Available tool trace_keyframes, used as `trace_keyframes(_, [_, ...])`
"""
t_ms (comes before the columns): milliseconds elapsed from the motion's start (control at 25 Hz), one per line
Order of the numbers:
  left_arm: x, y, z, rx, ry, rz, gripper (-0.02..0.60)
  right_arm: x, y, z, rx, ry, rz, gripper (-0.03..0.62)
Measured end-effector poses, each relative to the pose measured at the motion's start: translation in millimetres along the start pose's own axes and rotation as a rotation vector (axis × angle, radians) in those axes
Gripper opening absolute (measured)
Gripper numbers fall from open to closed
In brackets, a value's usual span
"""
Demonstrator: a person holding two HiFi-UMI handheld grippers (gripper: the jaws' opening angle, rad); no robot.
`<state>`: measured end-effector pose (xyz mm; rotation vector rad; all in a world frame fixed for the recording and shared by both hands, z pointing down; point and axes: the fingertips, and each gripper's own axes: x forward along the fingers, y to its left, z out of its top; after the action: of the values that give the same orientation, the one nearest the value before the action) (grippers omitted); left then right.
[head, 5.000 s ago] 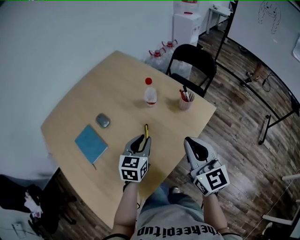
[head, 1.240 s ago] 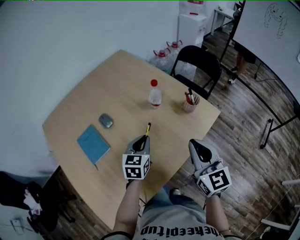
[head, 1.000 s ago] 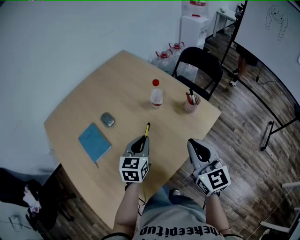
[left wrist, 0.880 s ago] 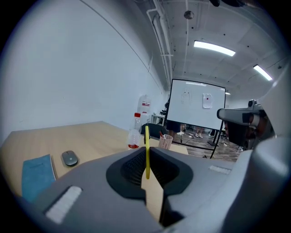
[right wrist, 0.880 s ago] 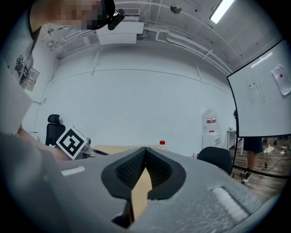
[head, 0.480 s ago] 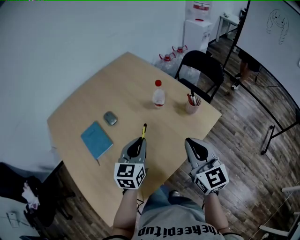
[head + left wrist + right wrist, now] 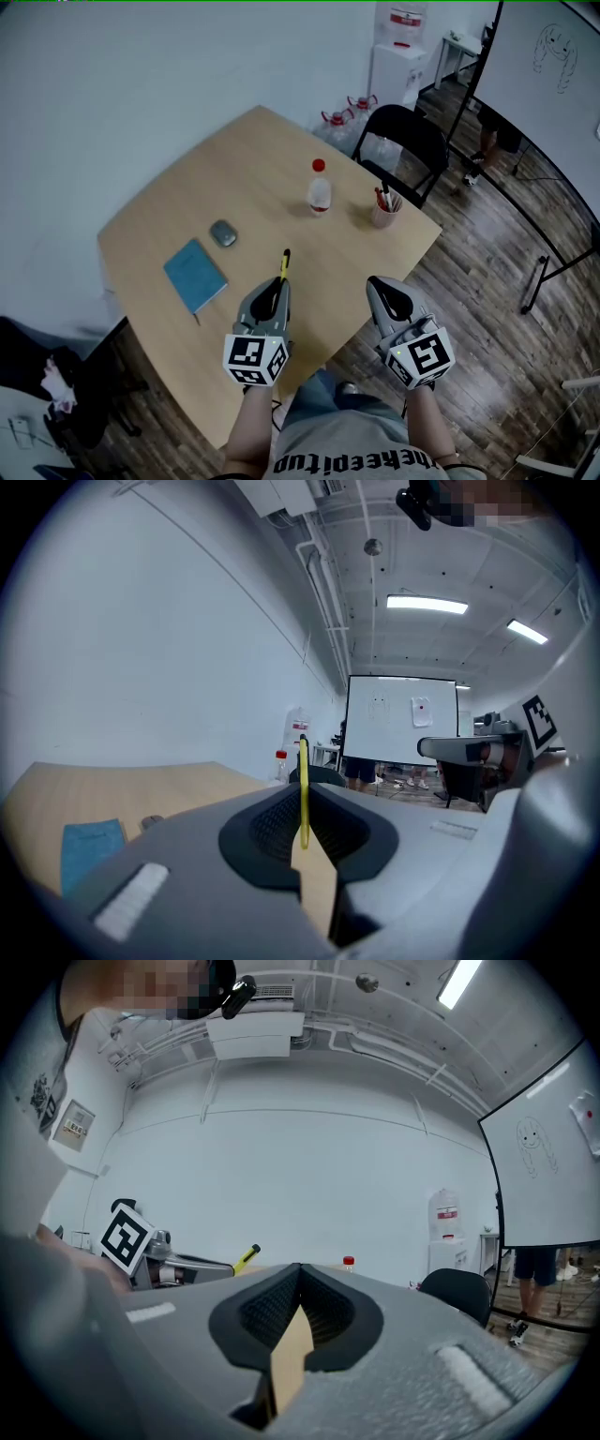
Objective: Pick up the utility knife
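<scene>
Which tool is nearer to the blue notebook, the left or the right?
Left. The left tool, holding the utility knife, is just right of the blue notebook; the right tool is farther right, by the table edge.

Bare bench [image 7: 309,246] lies ahead of your left claw [image 7: 274,287] up to the bottle [image 7: 319,193] and pen cup [image 7: 382,213]; the notebook [image 7: 195,275] and small grey object [image 7: 223,233] sit well apart, leftward.

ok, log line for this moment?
left gripper: shut on utility knife | knife: held above table | right gripper: shut, empty
</scene>
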<state>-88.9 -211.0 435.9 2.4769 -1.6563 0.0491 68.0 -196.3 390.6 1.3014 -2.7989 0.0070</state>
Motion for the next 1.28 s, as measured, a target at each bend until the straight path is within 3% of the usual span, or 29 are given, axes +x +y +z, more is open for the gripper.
trace_keyframes(760, [-48.0,-7.0,39.2,-0.001,-0.184,0.040,0.044,-11.5,20.0,7.8,-0.020,-0.019,0.019,-0.003])
trace_keyframes(1280, [-70.2,-14.5,46.9,-0.009,-0.234,0.037,0.044,-21.9,33.2,15.5,-0.045,-0.045,0.020,-0.003])
